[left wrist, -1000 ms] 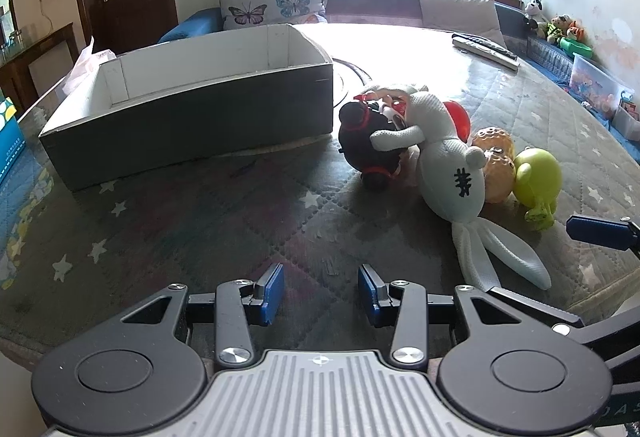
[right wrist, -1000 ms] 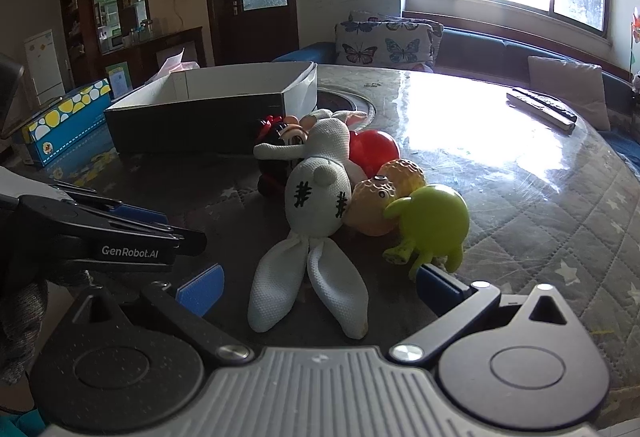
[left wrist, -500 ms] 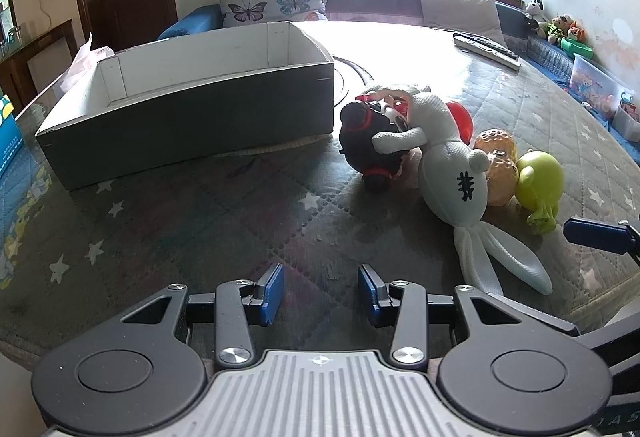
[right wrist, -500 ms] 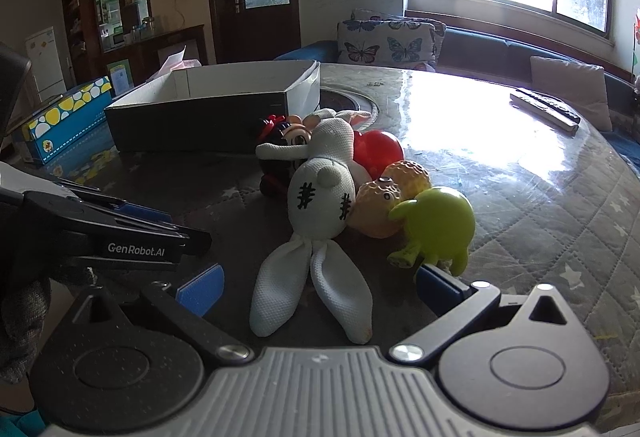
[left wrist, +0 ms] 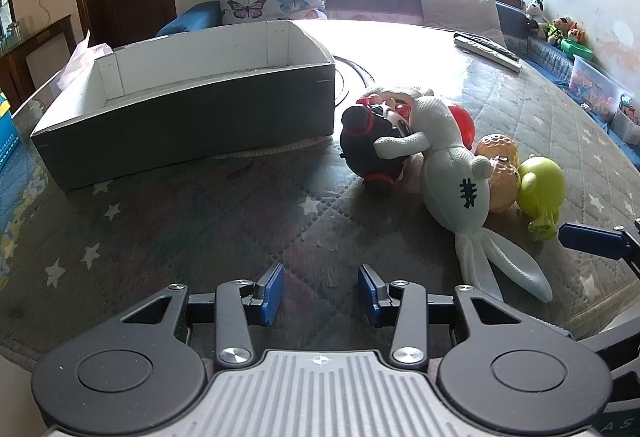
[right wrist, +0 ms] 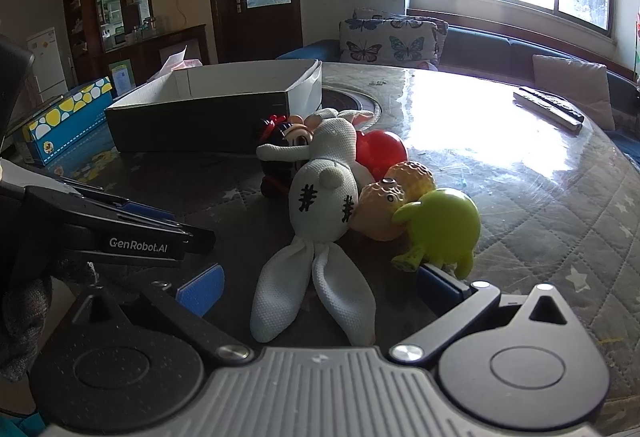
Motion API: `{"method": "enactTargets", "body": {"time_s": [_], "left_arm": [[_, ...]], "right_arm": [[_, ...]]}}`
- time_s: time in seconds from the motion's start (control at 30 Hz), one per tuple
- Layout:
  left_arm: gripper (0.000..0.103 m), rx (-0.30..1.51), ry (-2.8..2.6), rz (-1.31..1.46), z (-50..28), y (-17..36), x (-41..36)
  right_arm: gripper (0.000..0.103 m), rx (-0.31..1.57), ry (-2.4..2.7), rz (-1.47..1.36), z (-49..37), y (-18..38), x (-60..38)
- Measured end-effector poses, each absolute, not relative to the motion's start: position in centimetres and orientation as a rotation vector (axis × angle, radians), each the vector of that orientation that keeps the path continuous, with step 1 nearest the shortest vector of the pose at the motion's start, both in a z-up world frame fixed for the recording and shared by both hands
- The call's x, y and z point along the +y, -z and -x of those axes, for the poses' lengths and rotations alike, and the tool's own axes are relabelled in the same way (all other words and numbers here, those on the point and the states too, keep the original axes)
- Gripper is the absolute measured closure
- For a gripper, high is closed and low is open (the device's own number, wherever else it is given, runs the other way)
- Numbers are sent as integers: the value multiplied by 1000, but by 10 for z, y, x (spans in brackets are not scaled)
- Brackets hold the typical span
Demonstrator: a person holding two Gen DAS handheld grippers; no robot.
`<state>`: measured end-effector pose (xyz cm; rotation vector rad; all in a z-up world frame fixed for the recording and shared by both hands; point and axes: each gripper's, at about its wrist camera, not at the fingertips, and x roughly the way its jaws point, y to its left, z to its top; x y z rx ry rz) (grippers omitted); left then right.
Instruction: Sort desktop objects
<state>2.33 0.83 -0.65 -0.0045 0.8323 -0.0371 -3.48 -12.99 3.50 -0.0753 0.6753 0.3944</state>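
A pile of toys lies on the quilted table: a white plush rabbit (left wrist: pixel 452 173) (right wrist: pixel 324 197), a black mouse plush (left wrist: pixel 368 145) (right wrist: pixel 276 149), a red ball (right wrist: pixel 378 149), an orange bumpy toy (right wrist: pixel 384 205) and a green toy (left wrist: pixel 542 189) (right wrist: pixel 444 225). An empty dark box with white inside (left wrist: pixel 180 101) (right wrist: pixel 208 105) stands behind them. My left gripper (left wrist: pixel 320 291) is open and empty, near the table's front edge. My right gripper (right wrist: pixel 320 289) is open wide, its jaws either side of the rabbit's ears.
A blue and yellow carton (right wrist: pixel 64 125) stands left of the box. Remote controls (left wrist: pixel 488 51) lie at the far right of the table. A round hotplate ring (right wrist: pixel 348 103) sits in the table's middle. The left gripper's body (right wrist: pixel 120 233) fills the right view's left side.
Both grippers have shifted slightly toward the toys. The toys and the box have not moved. Both grippers stay open.
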Motion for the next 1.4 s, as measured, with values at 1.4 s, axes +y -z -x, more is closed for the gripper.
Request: {"method": "enactTargets", "body": {"time_s": [1.4], "left_arm": [[60,773,219,94,-37,-27,16]], "right_arm": [[13,674,-477,91,20,-42,-114]]}}
